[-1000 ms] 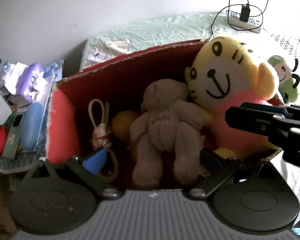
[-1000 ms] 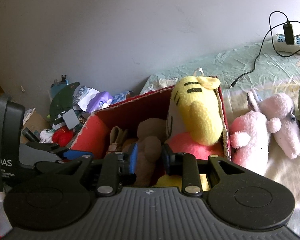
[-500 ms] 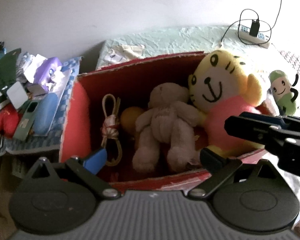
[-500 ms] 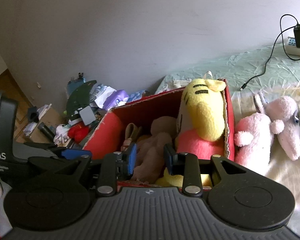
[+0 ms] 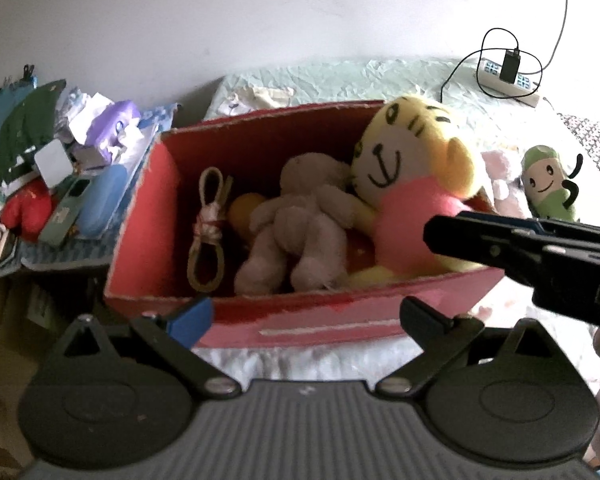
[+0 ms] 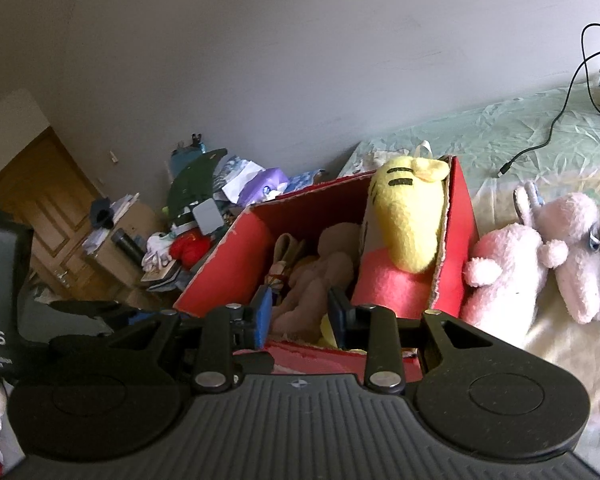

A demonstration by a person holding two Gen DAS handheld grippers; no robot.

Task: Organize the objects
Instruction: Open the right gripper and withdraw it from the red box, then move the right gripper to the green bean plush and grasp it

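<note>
Both grippers have pulled back from the red box [image 5: 300, 320], whose near wall now shows whole. It sits on the bed [image 5: 340, 76] holding a yellow tiger toy [image 5: 412, 168] at the right, a beige bear [image 5: 300, 220] in the middle and a looped rope [image 5: 208, 236] at the left. Left gripper [image 5: 306, 316] is spread wide and empty; right gripper [image 6: 298, 316], jaws just widened slightly, stands narrowly parted, gripping nothing

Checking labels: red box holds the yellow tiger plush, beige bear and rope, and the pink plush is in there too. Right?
Not quite. The pink plush lies on the bed outside the red box, against its right wall, as the right wrist view shows. The yellow tiger plush, beige bear and rope are inside.
</note>
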